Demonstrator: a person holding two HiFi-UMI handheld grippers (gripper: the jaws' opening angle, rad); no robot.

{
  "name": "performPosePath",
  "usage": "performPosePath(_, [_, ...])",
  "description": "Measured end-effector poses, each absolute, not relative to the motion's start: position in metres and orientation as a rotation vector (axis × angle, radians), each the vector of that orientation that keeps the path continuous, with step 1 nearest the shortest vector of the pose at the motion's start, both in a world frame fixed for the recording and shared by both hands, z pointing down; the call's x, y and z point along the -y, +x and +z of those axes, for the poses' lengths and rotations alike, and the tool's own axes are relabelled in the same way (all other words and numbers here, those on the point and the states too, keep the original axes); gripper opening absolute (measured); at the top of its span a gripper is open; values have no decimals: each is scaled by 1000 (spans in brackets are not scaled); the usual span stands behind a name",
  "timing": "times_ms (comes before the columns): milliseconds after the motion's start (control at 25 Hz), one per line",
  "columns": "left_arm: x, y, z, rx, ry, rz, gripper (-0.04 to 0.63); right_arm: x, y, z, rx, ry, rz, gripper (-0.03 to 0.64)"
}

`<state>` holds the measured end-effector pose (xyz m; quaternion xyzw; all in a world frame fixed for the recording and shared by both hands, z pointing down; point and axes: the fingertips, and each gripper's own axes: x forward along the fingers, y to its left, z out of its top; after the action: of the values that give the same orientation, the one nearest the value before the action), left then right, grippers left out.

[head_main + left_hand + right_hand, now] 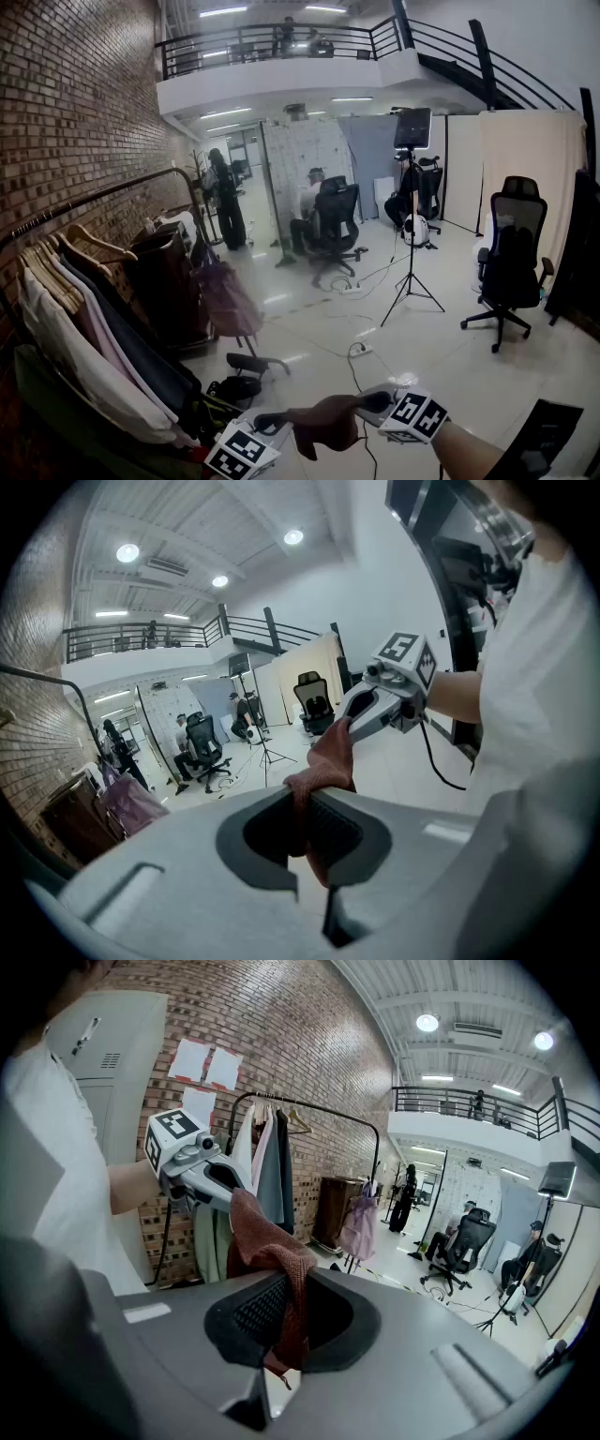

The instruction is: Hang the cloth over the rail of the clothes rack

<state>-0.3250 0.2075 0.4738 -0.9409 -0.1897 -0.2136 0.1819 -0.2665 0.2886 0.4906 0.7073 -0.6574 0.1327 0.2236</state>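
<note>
You have no word, number or brand that can be read anywhere in these views. At about six o'clock in the head view, the white cube with black square markers (pixel 242 454) on your left gripper (pixel 274 422) and the matching marker cube (pixel 413 415) on your right gripper (pixel 371 404) carry only coded patterns, no letters. At about eleven o'clock in the right gripper view, the pale paper sheets (pixel 192 1059) stuck on the red brick wall (pixel 309 1044) are too small for any print on them to be made out.
</note>
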Motion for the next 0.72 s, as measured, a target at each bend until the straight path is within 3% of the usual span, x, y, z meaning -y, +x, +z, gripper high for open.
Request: performPosePath(720, [-183, -227, 511, 544, -2674, -682, 9, -274, -171, 527, 1794, 1919, 399, 12])
